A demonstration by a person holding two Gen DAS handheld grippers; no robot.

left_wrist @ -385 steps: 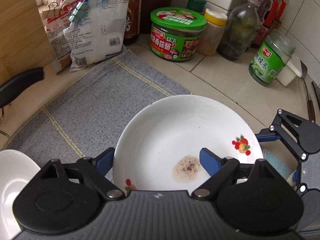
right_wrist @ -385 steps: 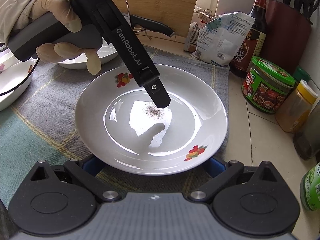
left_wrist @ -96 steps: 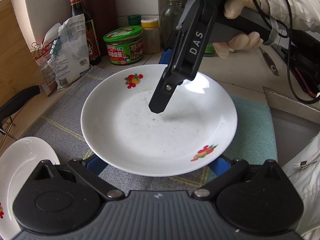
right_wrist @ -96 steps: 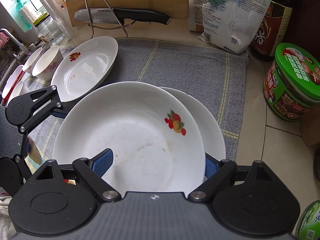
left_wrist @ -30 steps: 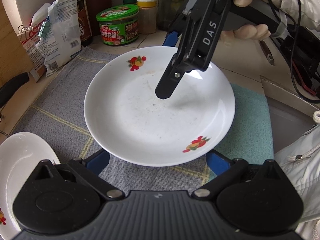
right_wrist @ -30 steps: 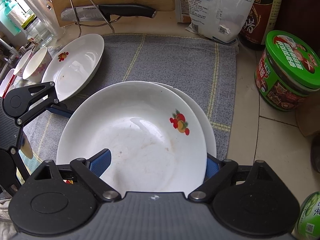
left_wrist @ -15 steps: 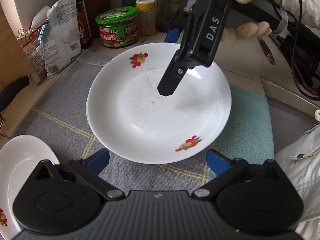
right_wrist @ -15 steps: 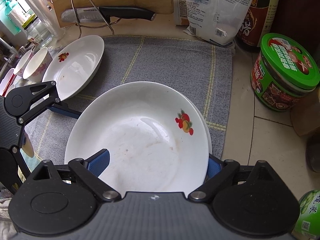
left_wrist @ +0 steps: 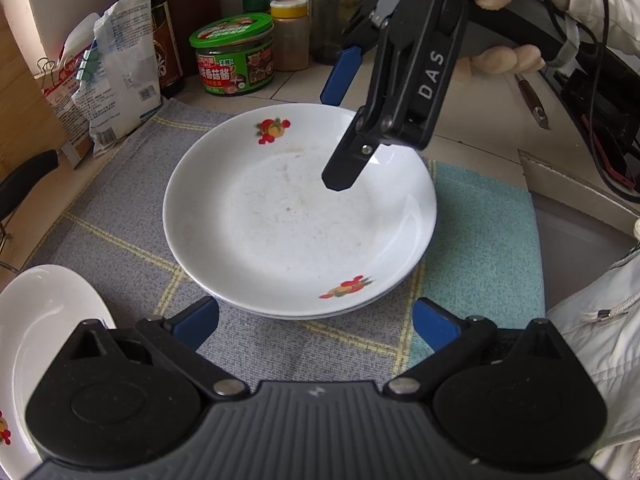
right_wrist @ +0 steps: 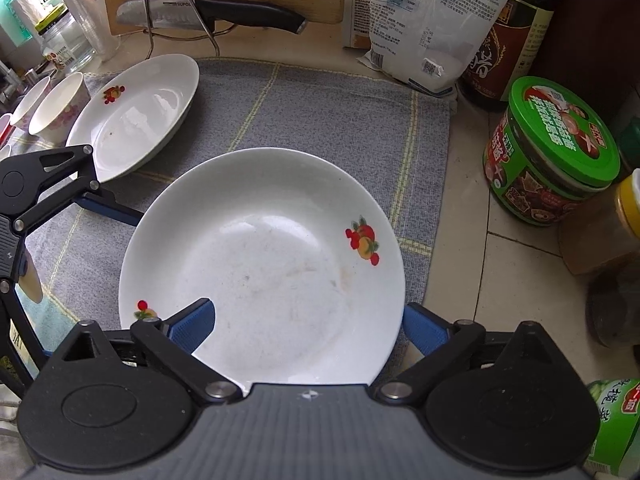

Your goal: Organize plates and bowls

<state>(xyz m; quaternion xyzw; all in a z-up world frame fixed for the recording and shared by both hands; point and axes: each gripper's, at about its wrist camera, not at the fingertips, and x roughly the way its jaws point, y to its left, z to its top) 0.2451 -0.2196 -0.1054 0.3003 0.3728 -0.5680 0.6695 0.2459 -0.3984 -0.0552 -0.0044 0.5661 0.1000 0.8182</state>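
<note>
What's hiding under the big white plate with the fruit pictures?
Another white plate sits under the top plate: only its rim peeks out at the near edge. Its inside is covered. Below both lies the grey cloth.

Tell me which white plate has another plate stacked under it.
The fruit-print plate in the middle of the grey mat, under the opening right gripper: a second rim shows beneath it. The plate near the knife rack lies single.
</note>
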